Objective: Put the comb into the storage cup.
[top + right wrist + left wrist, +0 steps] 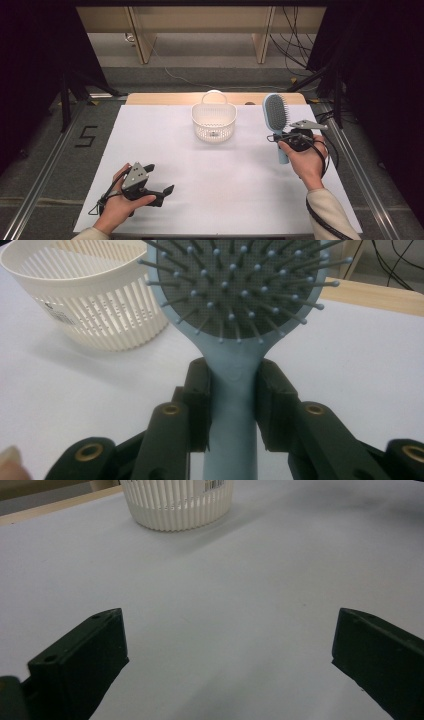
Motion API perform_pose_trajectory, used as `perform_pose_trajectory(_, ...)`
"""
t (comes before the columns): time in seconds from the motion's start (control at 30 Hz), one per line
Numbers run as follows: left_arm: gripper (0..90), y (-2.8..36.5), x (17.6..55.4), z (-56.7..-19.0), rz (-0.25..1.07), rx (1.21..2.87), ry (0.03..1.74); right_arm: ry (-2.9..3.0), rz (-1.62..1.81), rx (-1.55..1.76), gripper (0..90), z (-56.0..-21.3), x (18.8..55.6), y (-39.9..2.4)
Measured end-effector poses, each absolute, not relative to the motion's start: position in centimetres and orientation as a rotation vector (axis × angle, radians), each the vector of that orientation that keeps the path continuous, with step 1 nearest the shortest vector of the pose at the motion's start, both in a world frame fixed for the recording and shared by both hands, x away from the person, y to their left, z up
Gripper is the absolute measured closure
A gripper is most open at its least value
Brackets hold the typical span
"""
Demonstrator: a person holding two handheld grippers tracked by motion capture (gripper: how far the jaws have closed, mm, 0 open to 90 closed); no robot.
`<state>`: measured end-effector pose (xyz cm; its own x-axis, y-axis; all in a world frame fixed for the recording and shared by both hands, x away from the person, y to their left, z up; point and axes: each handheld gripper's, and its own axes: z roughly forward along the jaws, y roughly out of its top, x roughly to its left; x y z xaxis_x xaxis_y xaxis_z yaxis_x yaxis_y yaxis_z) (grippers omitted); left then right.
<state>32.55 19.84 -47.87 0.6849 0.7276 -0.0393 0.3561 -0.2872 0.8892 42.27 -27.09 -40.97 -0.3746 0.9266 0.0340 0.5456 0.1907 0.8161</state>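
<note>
1. Reading a black "5" (88, 135) marked on the grey floor, beyond the table's left edge.
2. Resting near the near-left corner of the white table (165, 150), held in the person's left hand (116, 206): left gripper (161, 181), jaws standing wide apart, grasping nothing, only bare tabletop lying between them in the left gripper view (227, 650).
3. Standing by the middle of the far edge: a cream slotted basket (214, 122), upright, well apart from both grippers; carrying a small barcode label (60, 315) on its wall, print too small for reading.
4. Hovering near the right edge, held in the person's right hand (306, 161): right gripper (280, 137), clenched on the handle of a light-blue hairbrush (276, 116).
5. Pointing toward the far edge: the brush's bristled dark pad, just to the right of the basket and not touching it; jaws pressing on both sides of the handle in the right gripper view (234, 390).
6. Trailing beyond the far-right corner: black cables (295, 45) on the floor.
</note>
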Motion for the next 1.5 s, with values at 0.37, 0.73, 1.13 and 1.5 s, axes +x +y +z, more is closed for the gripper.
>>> perform_pose_trajectory(0.37,0.8,19.9,32.6,-47.9,0.467,1.895,0.847,1.995,1.07,1.368,70.6,-40.9,42.3,-26.8)
perform_pose_trajectory(0.73,0.9,19.9,32.6,-47.9,0.468,1.896,0.846,1.986,1.084,1.346,70.6,-40.6,42.4,-26.3)
perform_pose_trajectory(1.13,0.9,19.9,32.6,-47.9,0.468,1.896,0.845,1.982,1.102,1.324,70.6,-40.3,42.6,-25.5)
perform_pose_trajectory(1.5,0.9,19.9,32.6,-47.9,0.469,1.897,0.845,1.975,1.114,1.307,70.6,-40.2,42.7,-25.0)
